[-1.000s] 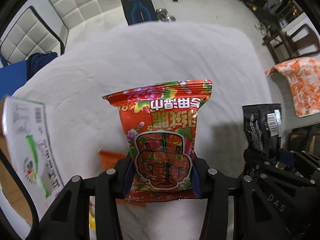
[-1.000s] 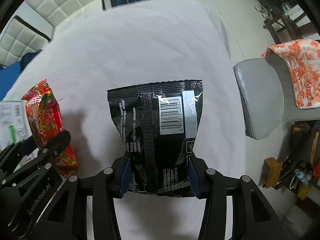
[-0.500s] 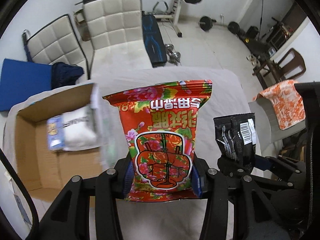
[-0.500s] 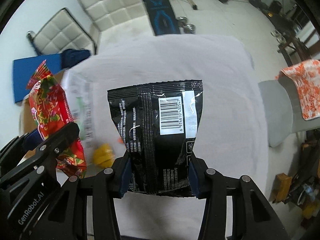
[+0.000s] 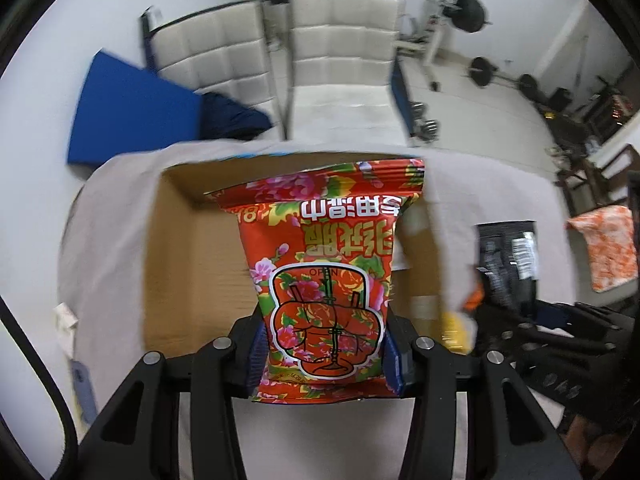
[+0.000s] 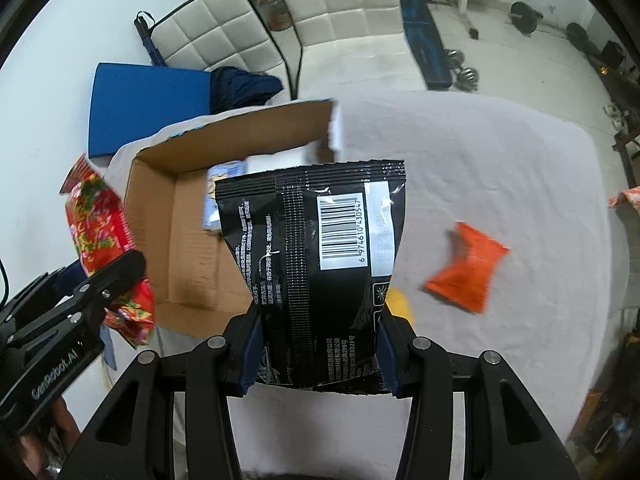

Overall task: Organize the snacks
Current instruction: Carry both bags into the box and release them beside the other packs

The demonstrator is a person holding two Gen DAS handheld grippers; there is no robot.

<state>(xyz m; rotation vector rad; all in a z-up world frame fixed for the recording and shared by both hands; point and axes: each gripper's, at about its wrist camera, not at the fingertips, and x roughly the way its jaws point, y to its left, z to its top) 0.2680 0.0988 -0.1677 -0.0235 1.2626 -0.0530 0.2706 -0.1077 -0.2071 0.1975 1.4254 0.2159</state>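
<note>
My left gripper (image 5: 325, 354) is shut on a red flowered snack bag (image 5: 324, 272), held upright in front of an open cardboard box (image 5: 192, 264). My right gripper (image 6: 318, 352) is shut on a black snack bag (image 6: 316, 256) with a barcode, held over the table beside the same cardboard box (image 6: 184, 240). A pale packet (image 6: 224, 184) lies inside the box. In the right wrist view the red bag (image 6: 104, 248) and the left gripper (image 6: 112, 276) hang at the left, near the box's left wall.
An orange packet (image 6: 466, 268) and a yellow item (image 6: 400, 304) lie on the white-covered table (image 6: 500, 160). Two white padded chairs (image 6: 336, 4), a blue mat (image 6: 144, 104) and gym weights stand beyond the table.
Both grippers have swung left and up with their bags, so the cardboard box now sits straight ahead of the left gripper. The grips have not changed.
</note>
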